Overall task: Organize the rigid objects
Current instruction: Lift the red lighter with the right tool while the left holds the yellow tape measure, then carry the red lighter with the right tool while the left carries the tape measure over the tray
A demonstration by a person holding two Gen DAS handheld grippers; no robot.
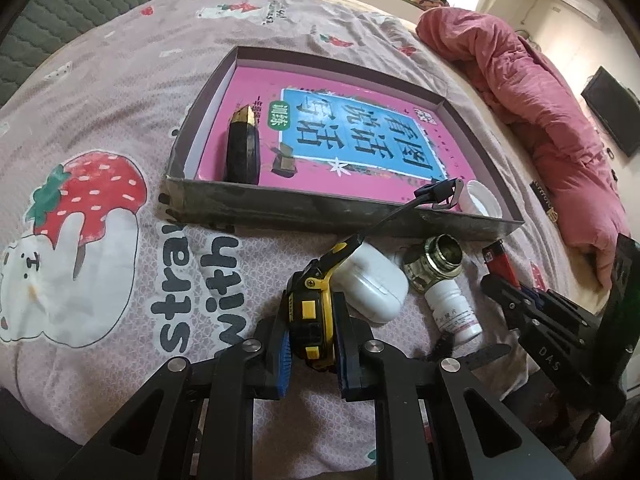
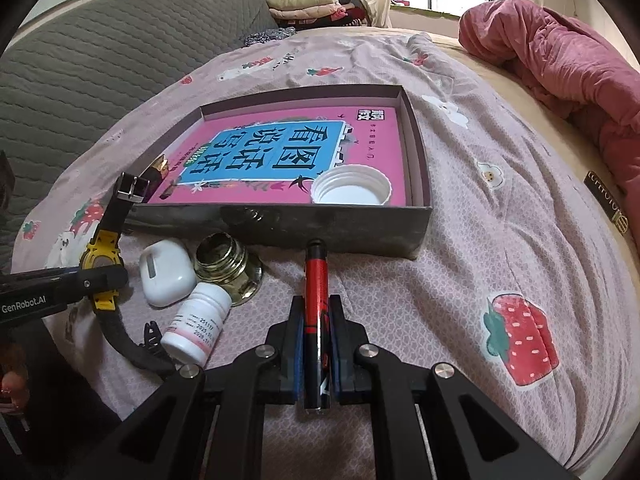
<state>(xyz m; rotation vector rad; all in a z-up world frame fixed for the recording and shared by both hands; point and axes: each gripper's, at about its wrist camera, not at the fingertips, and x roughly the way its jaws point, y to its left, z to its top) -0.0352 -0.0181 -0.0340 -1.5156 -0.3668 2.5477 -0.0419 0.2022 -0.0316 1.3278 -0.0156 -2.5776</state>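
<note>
**Pink book box is partly filled, four things wait on the bed**

Pink and shiny, a book (image 2: 280,156) lies flat at the bottom of the shallow grey box (image 2: 280,224). The box sits on the bed sheet (image 2: 500,264) with the strawberry pictures. Three things are already inside it. A white cap (image 2: 351,190) rests open side up in the corner nearest the right gripper. A dark comb-like thing with a gold tip (image 1: 242,148) lies along the left side of the box. A small brown thing (image 1: 285,164) lies on the book beside it; I cannot tell what it is.

The left gripper (image 1: 311,344) has its jaws closed on the yellow and black watch (image 1: 310,312). The watch is just in front of the box, at about 6 o'clock from it. Its black strap and buckle (image 1: 440,194) reach up over the front wall of the box.

The right gripper (image 2: 316,360) has its jaws closed on the red and black lighter (image 2: 316,300). The lighter points straight at the front wall, and its tip is very near the wall, still outside the box.

Between the two grippers, three things lie on the bed. They are a white earbud case (image 2: 166,276), a gold glass jar (image 2: 224,268) on its side with no cap, and a white pill bottle (image 2: 196,328), also on its side.

I think the job is somewhere near the middle. The watch and the lighter look ready to go into the box next. After that, the case, jar and bottle still need picking up.
</note>
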